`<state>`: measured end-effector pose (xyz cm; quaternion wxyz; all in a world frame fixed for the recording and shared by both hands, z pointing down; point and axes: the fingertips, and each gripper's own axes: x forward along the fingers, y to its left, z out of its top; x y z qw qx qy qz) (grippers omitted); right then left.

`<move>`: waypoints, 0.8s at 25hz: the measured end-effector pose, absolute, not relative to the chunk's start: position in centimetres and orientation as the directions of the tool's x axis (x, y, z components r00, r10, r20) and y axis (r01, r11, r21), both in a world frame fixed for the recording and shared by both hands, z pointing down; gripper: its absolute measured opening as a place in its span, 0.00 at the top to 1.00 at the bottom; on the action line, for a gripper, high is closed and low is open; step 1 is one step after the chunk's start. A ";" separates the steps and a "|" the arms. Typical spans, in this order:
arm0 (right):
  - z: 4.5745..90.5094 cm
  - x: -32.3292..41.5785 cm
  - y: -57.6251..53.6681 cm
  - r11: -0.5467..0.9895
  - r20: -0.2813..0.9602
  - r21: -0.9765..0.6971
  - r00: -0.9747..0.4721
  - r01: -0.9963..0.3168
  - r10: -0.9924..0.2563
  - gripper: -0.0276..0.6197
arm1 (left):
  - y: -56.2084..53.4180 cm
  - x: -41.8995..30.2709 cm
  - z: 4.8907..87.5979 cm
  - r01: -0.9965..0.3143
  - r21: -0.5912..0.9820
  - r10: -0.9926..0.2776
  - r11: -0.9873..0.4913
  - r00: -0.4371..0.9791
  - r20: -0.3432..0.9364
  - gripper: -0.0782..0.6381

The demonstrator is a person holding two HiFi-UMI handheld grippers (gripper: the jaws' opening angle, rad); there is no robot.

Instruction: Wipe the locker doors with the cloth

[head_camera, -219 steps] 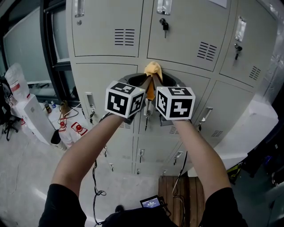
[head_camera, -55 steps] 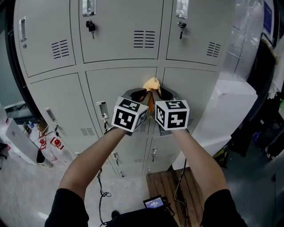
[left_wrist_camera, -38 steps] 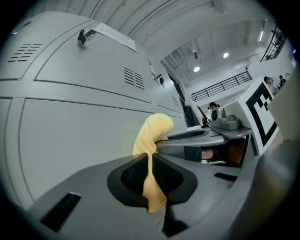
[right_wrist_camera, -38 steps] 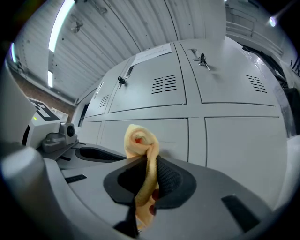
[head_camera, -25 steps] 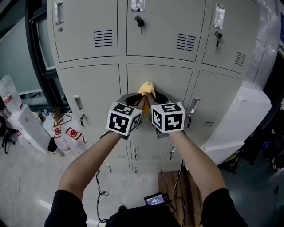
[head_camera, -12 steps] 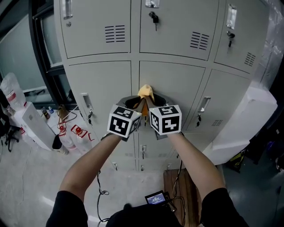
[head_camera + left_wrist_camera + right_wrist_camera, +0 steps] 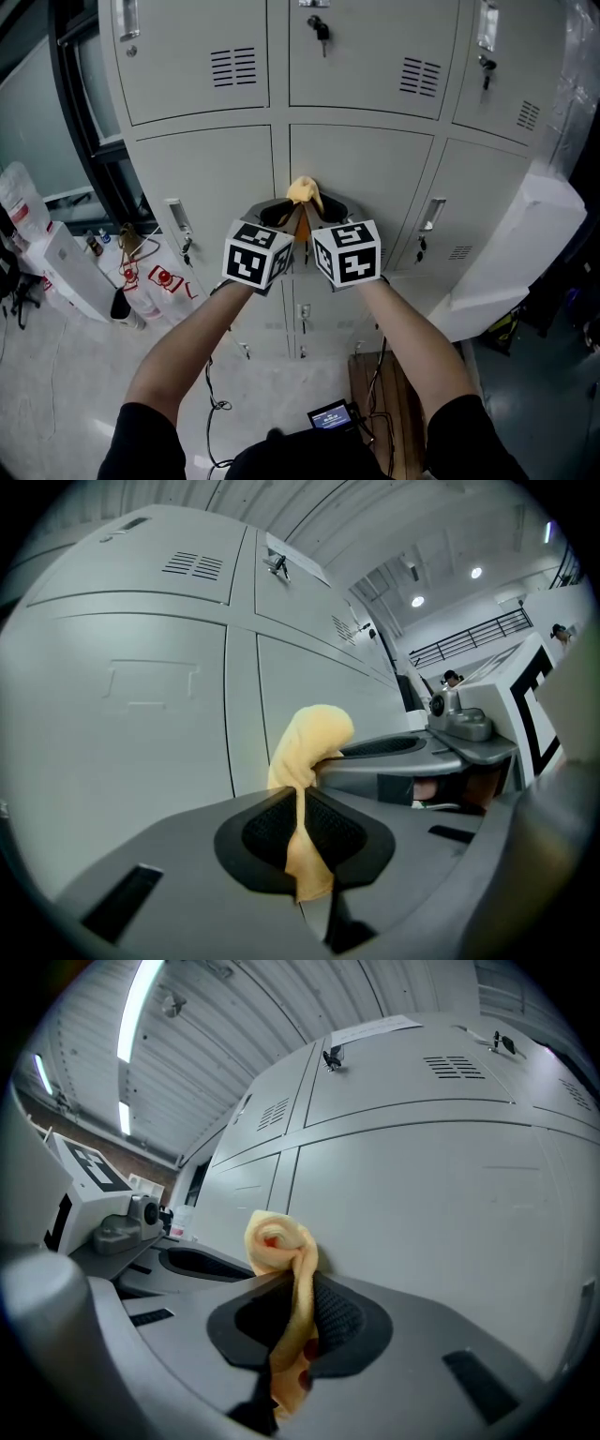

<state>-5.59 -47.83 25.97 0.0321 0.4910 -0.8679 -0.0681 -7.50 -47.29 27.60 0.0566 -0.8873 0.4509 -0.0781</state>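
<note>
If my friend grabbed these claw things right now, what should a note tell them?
Grippers: the left claw is shut on the cloth; the right claw is shut on the same cloth.
Where: the bunched cloth tip sits at the middle locker door, near its left edge.
Done: no wipe marks show, so I can't tell.
Left: rub the cloth across the doors with both claws shut.
</note>
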 end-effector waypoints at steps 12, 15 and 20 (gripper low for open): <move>26.1 -4.5 -47.7 0.516 -0.015 0.177 -0.527 -0.838 -0.850 0.85 | -47.2 -6.4 27.7 -0.801 -0.155 -0.816 -0.578 0.572 0.087 0.84; 26.2 -3.9 -47.8 0.512 -0.017 0.177 -0.523 -0.840 -0.852 0.85 | -47.1 -5.8 27.8 -0.799 -0.162 -0.815 -0.579 0.572 0.089 0.84; 26.3 -2.4 -47.9 0.501 -0.015 0.174 -0.511 -0.848 -0.860 0.85 | -47.0 -4.2 28.0 -0.792 -0.175 -0.811 -0.585 0.577 0.100 0.84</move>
